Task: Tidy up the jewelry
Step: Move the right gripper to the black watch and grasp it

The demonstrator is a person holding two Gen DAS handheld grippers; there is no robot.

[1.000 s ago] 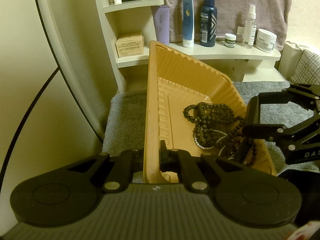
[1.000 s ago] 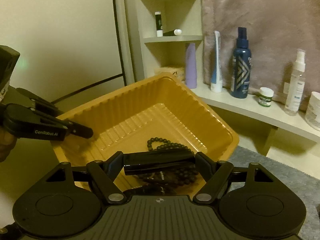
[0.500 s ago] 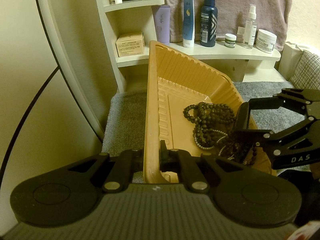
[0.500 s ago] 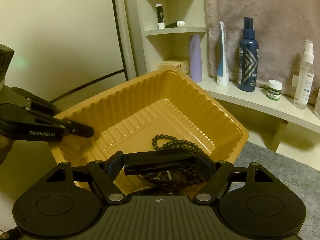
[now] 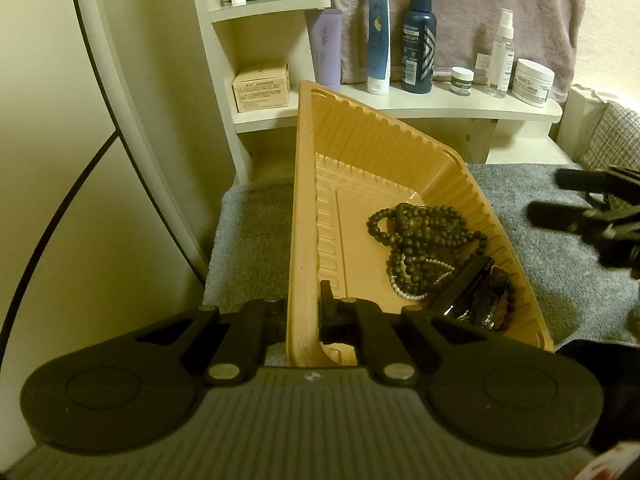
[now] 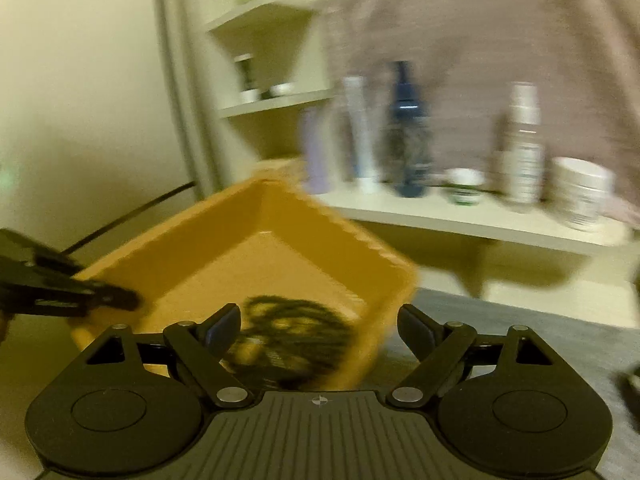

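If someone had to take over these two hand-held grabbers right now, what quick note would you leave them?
Left gripper: shut on the near rim of the orange tray, which is tipped up off the grey mat.
Right gripper: open, empty, jaws just widened, beside the tray.
In the tray: dark bead strands, a pearl strand and a glossy black item, heaped together.
Done: jewelry gathered in the tray.
Left: set the tray down; I see no more pieces.

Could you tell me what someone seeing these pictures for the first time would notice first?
The orange ribbed tray dominates the middle, tilted up on the grey mat, with the left gripper clamped on its near wall. A tangle of dark bead strands and a glossy black object lie in its lower right corner. Behind, toiletry bottles line a pale shelf, while the right gripper, jaws just opened and empty, hangs blurred beside the tray.
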